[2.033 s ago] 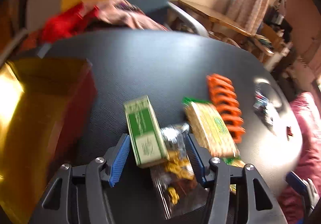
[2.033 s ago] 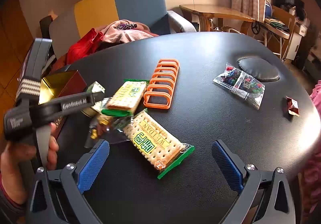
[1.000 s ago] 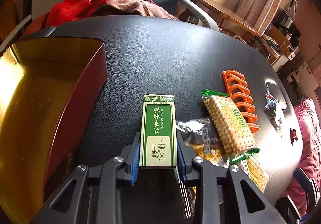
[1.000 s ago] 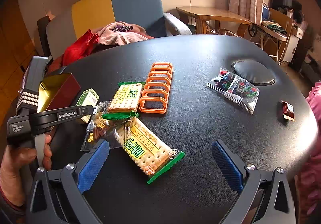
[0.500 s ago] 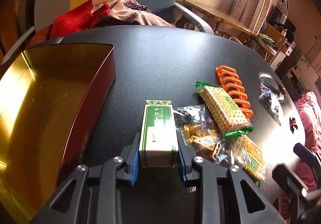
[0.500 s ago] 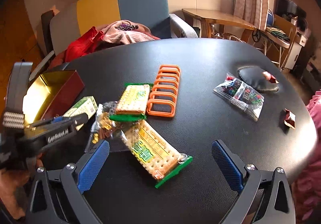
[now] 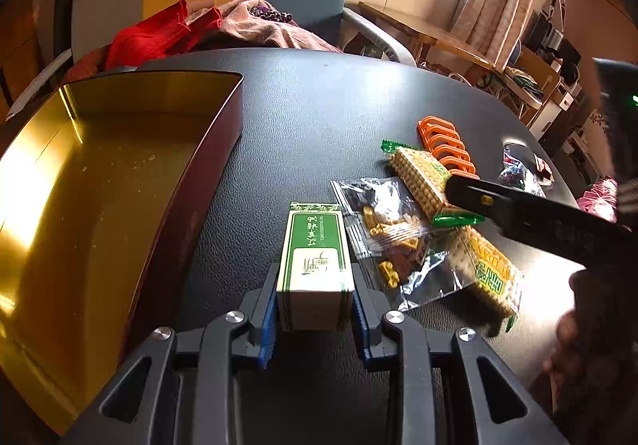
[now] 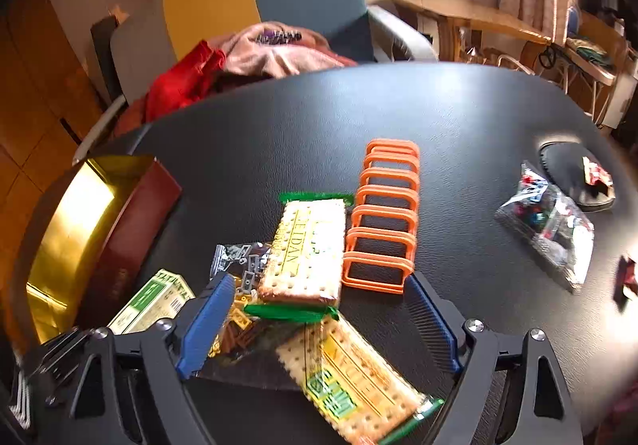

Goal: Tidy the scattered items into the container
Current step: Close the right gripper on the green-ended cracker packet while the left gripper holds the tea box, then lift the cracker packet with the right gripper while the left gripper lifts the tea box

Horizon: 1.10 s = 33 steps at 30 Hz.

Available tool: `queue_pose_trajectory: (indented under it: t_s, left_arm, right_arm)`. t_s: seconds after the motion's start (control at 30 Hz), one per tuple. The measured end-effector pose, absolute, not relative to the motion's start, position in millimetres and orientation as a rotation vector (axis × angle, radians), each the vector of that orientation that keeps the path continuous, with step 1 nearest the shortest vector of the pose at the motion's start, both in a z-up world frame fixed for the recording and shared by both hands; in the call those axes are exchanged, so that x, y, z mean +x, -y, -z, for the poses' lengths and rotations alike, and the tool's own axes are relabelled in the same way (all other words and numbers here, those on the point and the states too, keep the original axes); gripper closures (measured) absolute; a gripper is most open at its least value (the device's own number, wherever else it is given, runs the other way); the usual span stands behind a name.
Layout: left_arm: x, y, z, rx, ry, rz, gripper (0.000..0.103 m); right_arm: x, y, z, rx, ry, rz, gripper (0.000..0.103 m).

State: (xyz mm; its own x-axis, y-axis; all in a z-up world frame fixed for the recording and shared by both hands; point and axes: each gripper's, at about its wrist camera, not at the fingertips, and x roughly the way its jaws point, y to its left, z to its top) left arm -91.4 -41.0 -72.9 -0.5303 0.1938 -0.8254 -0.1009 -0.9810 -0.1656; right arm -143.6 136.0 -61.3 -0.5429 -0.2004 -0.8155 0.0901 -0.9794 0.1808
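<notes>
Left gripper (image 7: 314, 319) pinched on the near end of the green and white box (image 7: 315, 259), blue pads pressed to both long sides; long axis running straight away from the camera, far end pointing out over the black table (image 7: 359, 98). Just left of the box, the gold-lined container (image 7: 79, 186) with its dark red wall, interior seen whole only in the left wrist view; in the right wrist view cut to a bright sliver at the left edge. Right of the box, touching or nearly so, a clear bag of small parts (image 7: 388, 229), then two cracker packs (image 7: 422, 178) (image 7: 486, 269) and an orange rack (image 7: 446, 146) beyond. Right gripper (image 8: 315, 319) spread wide, straddling the upper cracker pack (image 8: 305, 249), the lower one (image 8: 351, 381) lying slantwise under it toward the camera; fingers perhaps not yet touching, hard to judge in the motion blur. Only in the right wrist view: a bag of coloured pieces (image 8: 546, 221), well right of the box past the rack, a round black pad (image 8: 570, 170), and small red wrappers (image 8: 626, 277), blurred. In the left wrist view, a dark bar of the right tool crossing over the cracker packs, with a hand (image 7: 590, 329) in shadow at the frame edge.
</notes>
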Motion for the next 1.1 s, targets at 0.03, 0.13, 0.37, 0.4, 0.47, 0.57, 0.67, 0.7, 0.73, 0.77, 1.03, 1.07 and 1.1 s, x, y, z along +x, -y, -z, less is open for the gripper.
queue_pose_trajectory:
  t_s: [0.03,0.13,0.37,0.4,0.47,0.57,0.67,0.7,0.73,0.77,1.03,1.07,1.1]
  left_arm:
    - [-90,41,73,-1.423,0.146,-2.605,0.072]
    - [-89,42,74,-1.424,0.147,-2.602,0.072]
    - [-86,44,79,-1.436,0.158,-2.591,0.072]
    - [-85,44,80,-1.439,0.16,-2.589,0.072]
    - [-84,44,81,-1.443,0.162,-2.587,0.072]
    - [-82,44,83,-1.451,0.165,-2.583,0.072]
    - [-81,43,84,-1.463,0.163,-2.575,0.072]
    - [-80,43,85,-1.468,0.161,-2.571,0.072]
    - [-79,42,86,-1.475,0.156,-2.567,0.072]
    - [-78,42,87,-1.478,0.154,-2.566,0.072]
    - [-73,43,87,-1.493,0.142,-2.553,0.071]
    - [-73,43,87,-1.494,0.136,-2.553,0.071]
    - [-72,43,86,-1.494,0.132,-2.553,0.071]
  right_arm:
    - [-147,-134,64,1.421,0.167,2.613,0.016]
    - [-155,-128,73,1.467,0.13,2.607,0.023]
    - [-153,-134,75,1.495,0.122,2.596,0.055]
    - [-150,-135,73,1.486,0.117,2.596,0.055]
    - [-143,-139,69,1.469,0.105,2.595,0.055]
    - [-130,-146,64,1.458,0.094,2.601,0.055]
    - [-119,-158,67,1.47,0.13,2.601,0.055]
    - [-115,-162,67,1.474,0.142,2.601,0.055]
    - [-112,-166,68,1.477,0.154,2.6,0.055]
    - [-108,-169,69,1.479,0.165,2.599,0.055]
    - [-107,-177,71,1.5,0.235,2.572,0.041]
    - [-108,-177,71,1.501,0.233,2.571,0.035]
    - [-108,-177,71,1.501,0.23,2.571,0.034]
